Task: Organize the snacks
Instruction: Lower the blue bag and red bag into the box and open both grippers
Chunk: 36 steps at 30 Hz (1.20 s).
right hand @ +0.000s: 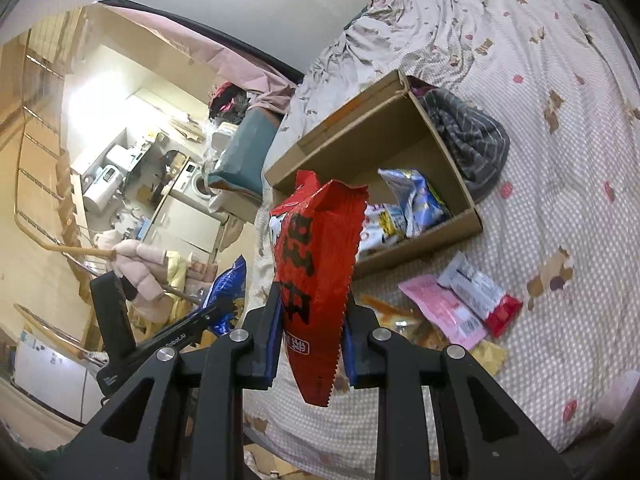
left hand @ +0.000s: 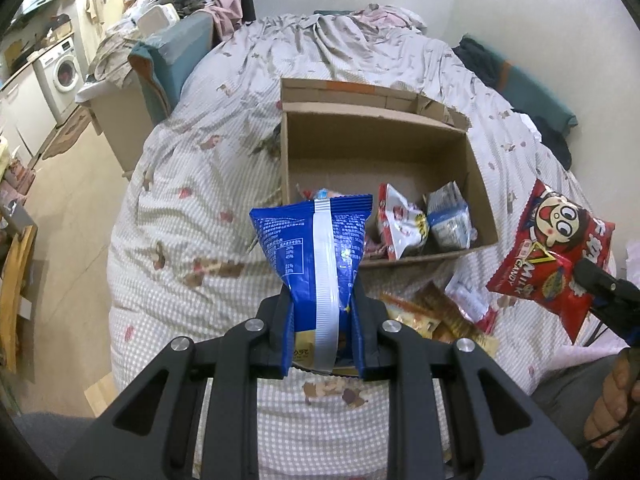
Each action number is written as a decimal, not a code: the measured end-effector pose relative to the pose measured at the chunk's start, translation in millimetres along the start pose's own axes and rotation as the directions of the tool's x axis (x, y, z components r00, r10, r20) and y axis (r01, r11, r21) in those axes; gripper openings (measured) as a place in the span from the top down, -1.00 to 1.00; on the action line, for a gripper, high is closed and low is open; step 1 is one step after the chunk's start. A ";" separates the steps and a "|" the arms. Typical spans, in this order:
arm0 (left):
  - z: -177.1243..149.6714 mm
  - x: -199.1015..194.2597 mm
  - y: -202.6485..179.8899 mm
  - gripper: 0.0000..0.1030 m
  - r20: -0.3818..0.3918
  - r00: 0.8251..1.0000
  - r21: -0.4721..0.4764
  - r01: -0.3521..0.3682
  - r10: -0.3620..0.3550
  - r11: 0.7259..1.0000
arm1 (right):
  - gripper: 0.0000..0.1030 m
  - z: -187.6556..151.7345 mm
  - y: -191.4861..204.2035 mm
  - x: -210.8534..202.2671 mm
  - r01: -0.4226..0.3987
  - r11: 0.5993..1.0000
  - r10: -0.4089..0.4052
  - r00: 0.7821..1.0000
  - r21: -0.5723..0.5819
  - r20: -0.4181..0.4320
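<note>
My left gripper (left hand: 322, 320) is shut on a blue snack bag (left hand: 316, 248) with a silver seam, held upright above the bed in front of the cardboard box (left hand: 484, 200). My right gripper (right hand: 310, 328) is shut on a red milk candy bag (right hand: 316, 264), also lifted over the bed; that candy bag (left hand: 548, 256) shows at the right of the left wrist view. The cardboard box (right hand: 456, 168) holds several snack packets (right hand: 412, 200). Loose packets (right hand: 460, 304) lie on the bed near its front wall.
The checked bedspread (left hand: 180, 240) is rumpled at the far end. A striped dark cloth (right hand: 468, 136) lies against the box. To the left of the bed are a teal cushion (left hand: 180, 60), a washing machine (left hand: 64, 68) and floor space. A hand (left hand: 616, 404) shows at lower right.
</note>
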<state>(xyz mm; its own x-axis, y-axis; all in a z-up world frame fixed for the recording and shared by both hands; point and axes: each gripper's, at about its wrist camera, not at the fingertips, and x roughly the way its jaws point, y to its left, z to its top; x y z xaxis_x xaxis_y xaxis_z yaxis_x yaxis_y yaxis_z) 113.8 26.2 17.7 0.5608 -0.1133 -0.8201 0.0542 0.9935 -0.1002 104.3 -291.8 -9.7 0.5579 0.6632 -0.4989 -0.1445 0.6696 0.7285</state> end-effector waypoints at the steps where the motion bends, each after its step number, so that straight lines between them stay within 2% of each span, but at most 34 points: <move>1: 3.8 0.3 -0.6 0.63 0.004 1.000 0.004 -0.002 0.002 1.000 | 0.50 3.6 0.2 0.7 -0.002 1.000 0.002 1.000 0.003 0.002; 12: 53.9 16.6 -11.2 0.63 0.043 0.999 0.035 -0.020 0.018 0.999 | 0.50 56.2 -1.4 13.1 0.022 1.000 -0.022 0.999 0.005 0.040; 20: 80.8 50.3 -20.0 0.63 0.027 0.999 0.060 -0.039 0.038 0.997 | 0.50 88.2 -17.1 55.6 0.042 0.998 -0.043 0.999 0.047 0.012; 31: 92.0 99.6 -23.2 0.63 -0.010 0.998 0.070 -0.058 0.059 0.996 | 0.49 101.4 -47.2 115.1 0.071 0.991 -0.063 0.995 0.111 -0.079; 34: 89.5 106.1 -26.7 0.62 0.019 1.000 0.090 -0.017 0.016 0.996 | 0.49 104.2 -53.2 125.6 0.081 0.989 -0.071 0.994 0.123 -0.087; 36: 84.6 111.3 -28.3 0.62 0.034 0.999 0.105 -0.025 0.022 0.994 | 0.48 102.7 -58.2 128.0 0.091 0.987 -0.081 0.994 0.136 -0.076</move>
<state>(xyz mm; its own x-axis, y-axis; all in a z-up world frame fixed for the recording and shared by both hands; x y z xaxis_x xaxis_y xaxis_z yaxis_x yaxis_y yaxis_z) 244.6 -13.6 -23.1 0.5897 -0.0914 -0.8024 0.1265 0.9918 -0.0200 268.0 -280.3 -67.8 0.5042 0.6300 -0.5907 0.0192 0.6757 0.7370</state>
